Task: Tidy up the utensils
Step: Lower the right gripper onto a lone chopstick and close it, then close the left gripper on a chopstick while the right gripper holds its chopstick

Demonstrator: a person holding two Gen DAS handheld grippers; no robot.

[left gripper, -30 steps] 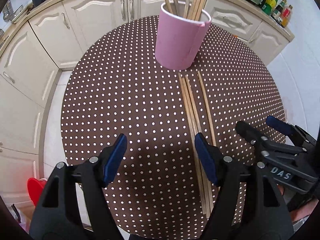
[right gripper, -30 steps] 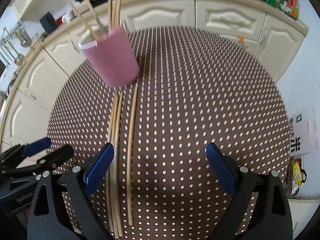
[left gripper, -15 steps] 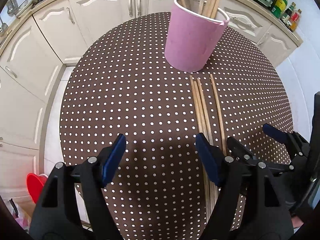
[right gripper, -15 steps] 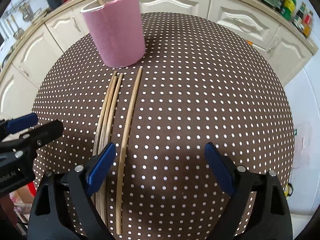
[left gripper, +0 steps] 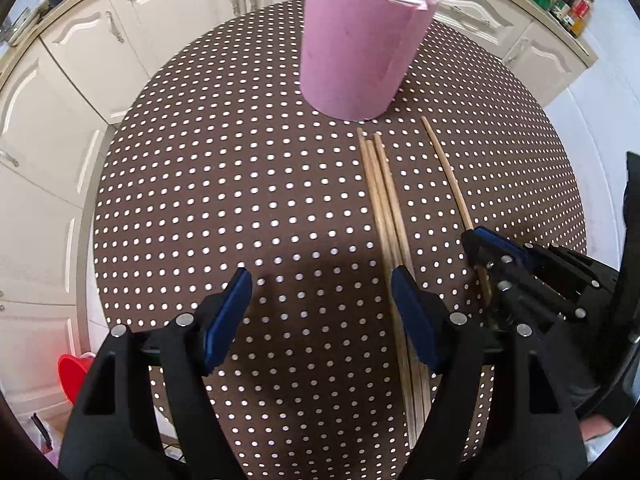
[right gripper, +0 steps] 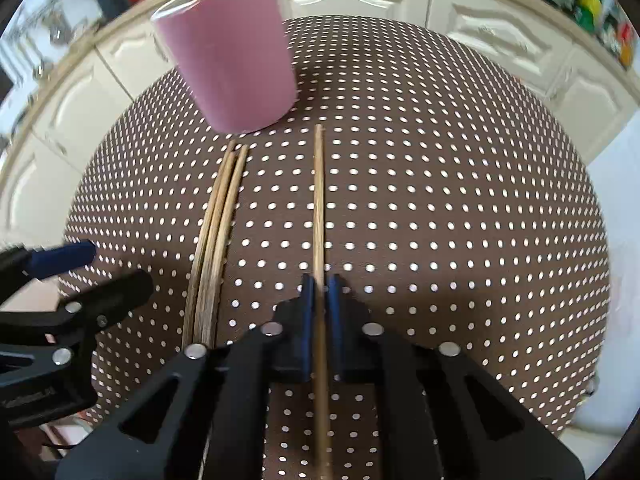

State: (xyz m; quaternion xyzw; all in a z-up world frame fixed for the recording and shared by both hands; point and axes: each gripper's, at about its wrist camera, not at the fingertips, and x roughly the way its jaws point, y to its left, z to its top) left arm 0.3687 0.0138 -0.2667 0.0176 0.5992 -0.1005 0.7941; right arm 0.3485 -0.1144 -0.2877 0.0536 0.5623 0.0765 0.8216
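R tool (right gripper: 319,300) on chopstick (right gripper: 318,200); cup (left gripper: 360,48) w/ sticks

Left wrist cam sits low over the near edge of the polka-dot table (left gripper: 224,184), looking forward and down along the left gripper (left gripper: 320,312), fingers framing the bottom. Faces the pink cup (left gripper: 360,52) and cabinets (left gripper: 88,52) beyond. Right wrist cam rides beside it to the right, closer to the tabletop, same heading, right gripper (right gripper: 320,300) filling the lower frame. Both views share the cup, the three bundled chopsticks (left gripper: 384,208) and the single chopstick (right gripper: 319,200). Each cam catches the other gripper at its inner edge.
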